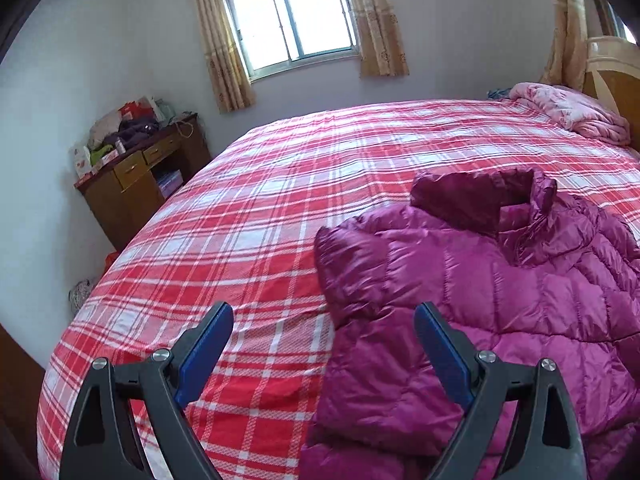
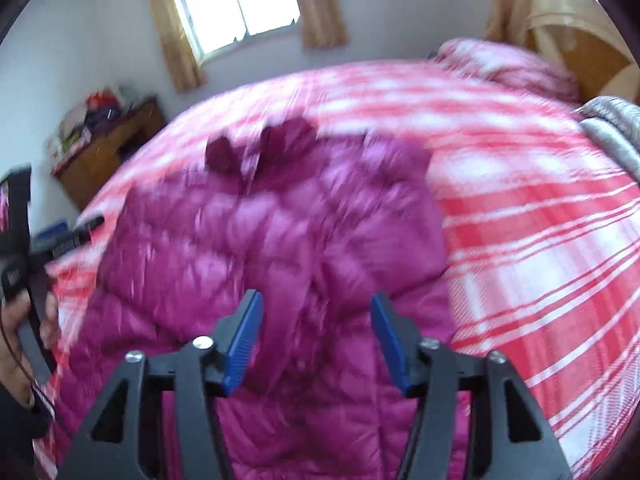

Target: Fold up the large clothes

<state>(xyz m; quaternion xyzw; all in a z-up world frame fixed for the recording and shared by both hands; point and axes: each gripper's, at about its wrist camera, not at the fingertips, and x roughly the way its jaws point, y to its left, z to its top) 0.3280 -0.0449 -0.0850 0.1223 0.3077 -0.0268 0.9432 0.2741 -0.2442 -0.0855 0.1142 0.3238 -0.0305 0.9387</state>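
Observation:
A magenta quilted puffer jacket [image 1: 500,280] lies spread on the bed's red plaid sheet [image 1: 240,216], collar toward the far side. In the left wrist view my left gripper [image 1: 324,310] hovers open at the jacket's left edge, over a folded-in sleeve [image 1: 352,264], with nothing between its blue pads. The right wrist view is blurred. There my right gripper [image 2: 317,298] stands open just above the jacket [image 2: 260,232], with no fabric pinched between its pads. At that view's left edge, a person's hand [image 2: 20,320] holds the left gripper [image 2: 90,224].
A cluttered wooden desk [image 1: 136,176] stands against the left wall beside the bed. A pink quilt [image 1: 572,112] is bunched by the wooden headboard [image 1: 616,80]. Grey cloth [image 2: 616,128] lies at the bed's right edge. A curtained window [image 1: 292,20] is behind.

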